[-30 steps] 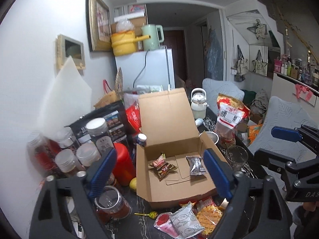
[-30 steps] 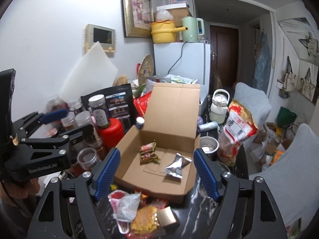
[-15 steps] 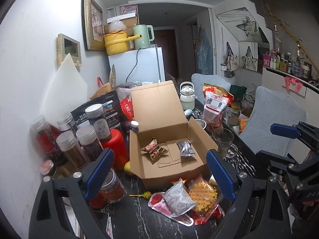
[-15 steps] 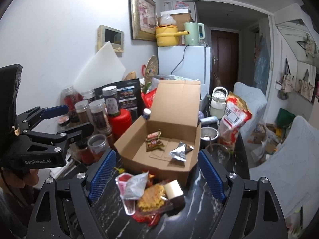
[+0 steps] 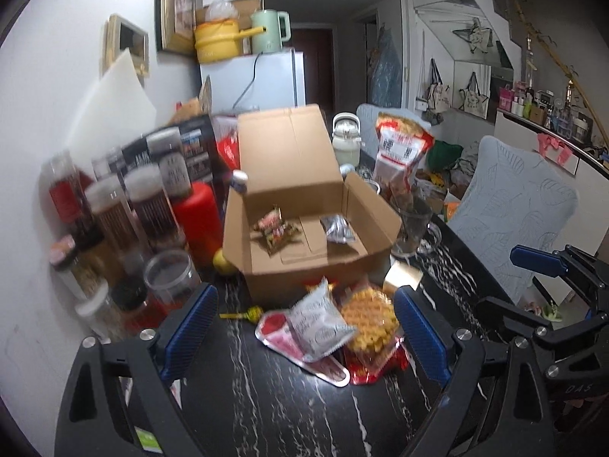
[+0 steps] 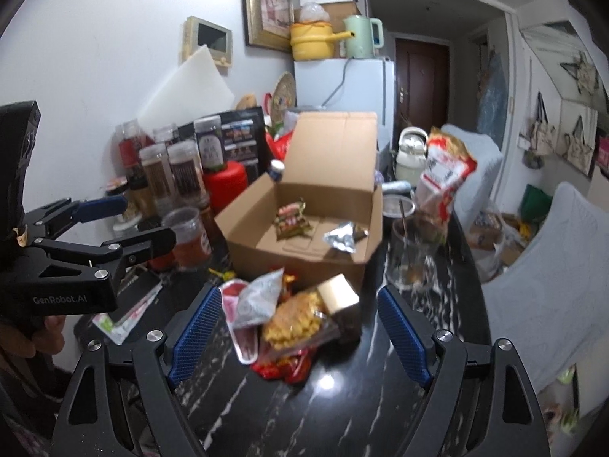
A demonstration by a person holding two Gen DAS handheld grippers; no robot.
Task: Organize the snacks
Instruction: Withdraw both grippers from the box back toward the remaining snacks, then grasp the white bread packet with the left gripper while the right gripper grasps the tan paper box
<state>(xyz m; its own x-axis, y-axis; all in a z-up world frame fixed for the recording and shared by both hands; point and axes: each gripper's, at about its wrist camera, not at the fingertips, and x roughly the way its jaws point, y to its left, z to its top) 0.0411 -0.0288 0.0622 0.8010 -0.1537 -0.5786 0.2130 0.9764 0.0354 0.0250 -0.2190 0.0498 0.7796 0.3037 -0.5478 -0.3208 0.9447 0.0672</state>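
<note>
Looking out from the left wrist, the left gripper (image 5: pixel 304 327) is hanging over a black table (image 5: pixel 266 400) with its blue fingers spread wide and nothing pinched. A pile of snack packets (image 5: pixel 331 327) is lying on the table between the two fingers, not touching them. A white packet (image 5: pixel 318 323) is sitting on top, and a yellow crunchy snack (image 5: pixel 367 320) is lying just beside it. Just behind the pile, an open cardboard box (image 5: pixel 304 236) is standing with its lid up. A red and green snack (image 5: pixel 274 228) and a silver packet (image 5: pixel 337 228) are lying inside the box, apart from each other. Jars (image 5: pixel 125 205) are crowding the left side by the wall. The right gripper (image 5: pixel 548 278) is showing at the right edge.

Looking out from the right wrist, the right gripper (image 6: pixel 300 327) is also hanging over the table (image 6: pixel 342 411), fingers spread wide and holding nothing. The snack pile (image 6: pixel 281 316) is lying between them, with a small gold box (image 6: pixel 337 293) leaning at its right side. The cardboard box (image 6: pixel 304 236) is standing just behind, with the same two snacks inside. A glass cup (image 6: pixel 411 255) is standing to the right of the box. The left gripper (image 6: pixel 114 228) is sticking in from the left, open and empty.
</note>
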